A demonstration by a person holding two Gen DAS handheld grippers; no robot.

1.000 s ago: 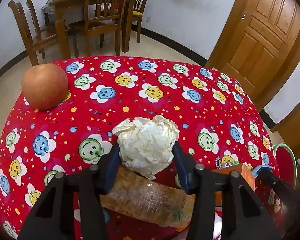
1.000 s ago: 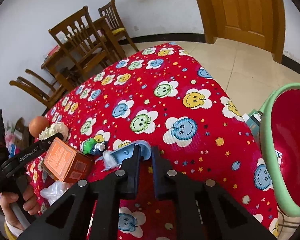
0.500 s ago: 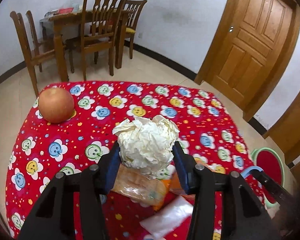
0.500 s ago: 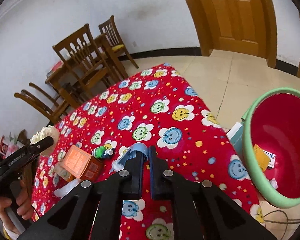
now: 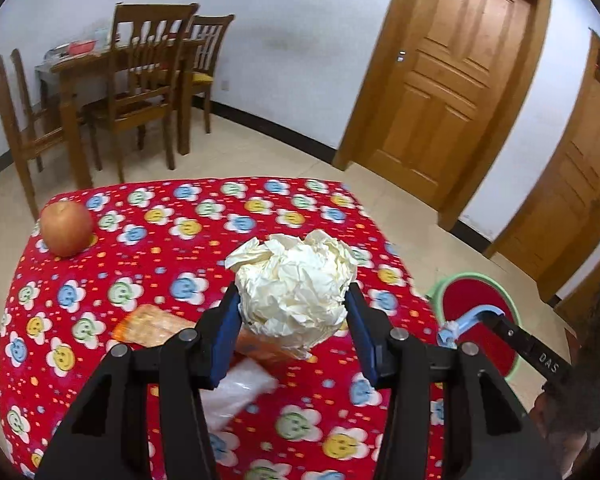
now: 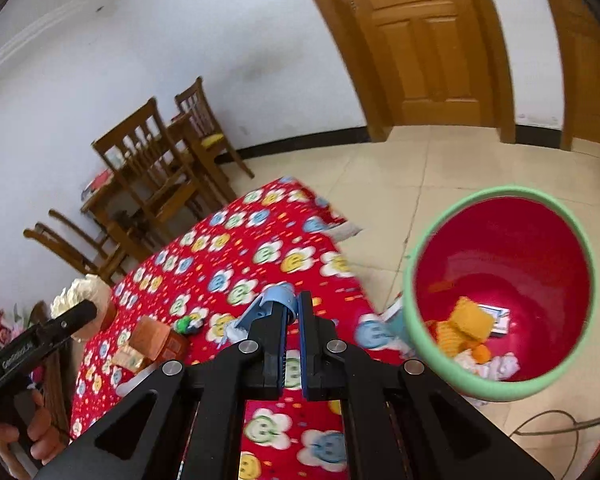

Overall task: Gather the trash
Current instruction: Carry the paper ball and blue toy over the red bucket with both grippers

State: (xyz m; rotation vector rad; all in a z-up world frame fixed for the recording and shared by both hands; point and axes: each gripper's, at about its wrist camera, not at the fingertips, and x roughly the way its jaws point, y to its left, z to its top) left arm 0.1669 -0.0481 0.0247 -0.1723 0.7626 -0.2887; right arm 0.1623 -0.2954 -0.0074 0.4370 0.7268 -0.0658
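The right gripper (image 6: 291, 312) was clamped on a pale blue plastic strip (image 6: 268, 304) above the red flowered tablecloth (image 6: 236, 256). To its right stood a green-rimmed red bin (image 6: 416, 332) on the floor — orange and white scraps lay inside. At far left, the left gripper (image 6: 85, 309) held a crumpled paper ball (image 6: 74, 294); an orange box (image 6: 152, 334) sat nearby.

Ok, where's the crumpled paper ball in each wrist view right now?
Left wrist: crumpled paper ball at picture centre, clamped between the left gripper's blue pads.
Right wrist: far left edge, above the table.
Shared landmark: green-rimmed red bin on the floor beside the table.
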